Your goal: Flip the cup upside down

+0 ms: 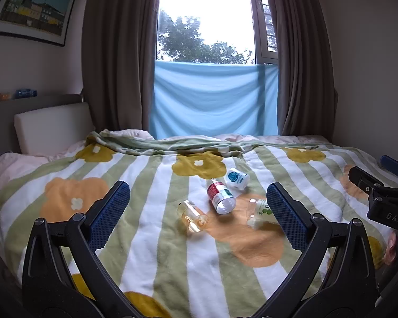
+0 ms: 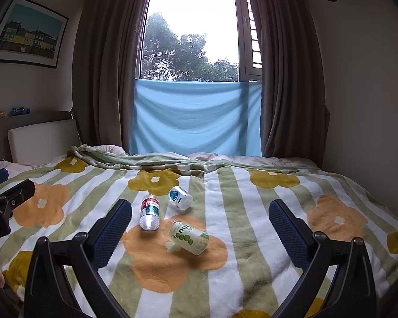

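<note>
Only the left wrist view shows the amber cup [image 1: 192, 216], on its side left of the red cup [image 1: 220, 196]; in the right view a finger hides it. 4 cups lie mid-blanket [image 2: 225, 278], well apart from the bed edges, with the white cup [image 2: 180, 198] farthest and the green cup [image 2: 189, 237] nearest right. Left gripper [image 1: 197, 212] and right gripper [image 2: 200, 224] are both spread, holding nothing. A finger cuts off the green cup in the left view.

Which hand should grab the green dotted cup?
Probably right. The green cup lies between the open right gripper fingers; from the open left gripper, it sits half-hidden behind one finger.
</note>
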